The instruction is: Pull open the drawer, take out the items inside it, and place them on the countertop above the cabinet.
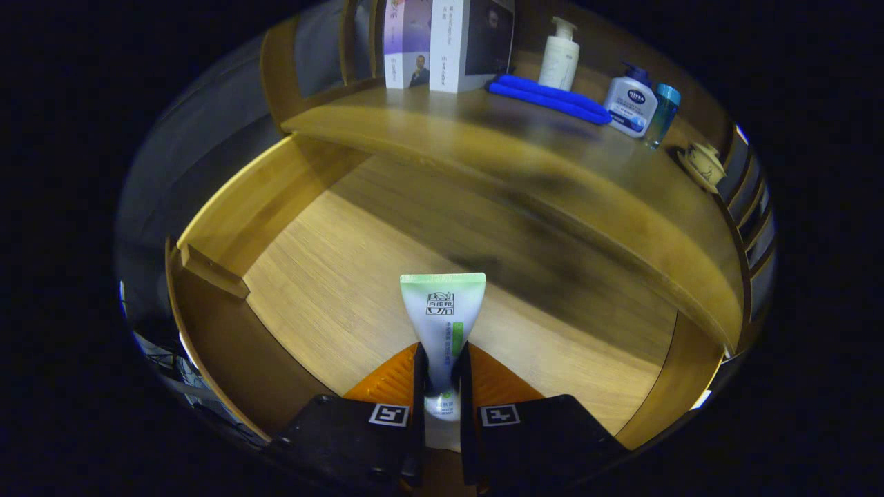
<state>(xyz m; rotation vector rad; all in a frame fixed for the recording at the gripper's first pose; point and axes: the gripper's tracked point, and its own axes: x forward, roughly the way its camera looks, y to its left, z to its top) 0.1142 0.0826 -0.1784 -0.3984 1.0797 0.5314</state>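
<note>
The drawer (331, 276) stands pulled wide open below the tongs, its pale wooden floor bare as far as it shows, so the opening step looks done and this may be the last thing to come out, though the part of the floor under the tongs is hidden. Above and beyond it runs the desk (539, 186), the cabinet's top, where the load must go; its near stretch is bare wood, which looks like the easiest landing spot. Along the back of the desk stand two tall boxes (449, 41), then a folded blue cloth (549, 96), a cream pump bottle (559, 55), a white-and-blue pump bottle (630, 103), a slim teal bottle (664, 110) touching it, and a small lidded cup (704, 164) at the far end; these crowd the rear, so placing well forward seems wise. The tongs (442, 376) are clenched on a white-and-green tube (443, 317), both fingers pressing its lower part, its flat crimped end pointing ahead over the drawer. What remains, by this judgement, is carrying the tube up over the desk's edge and letting go.
</note>
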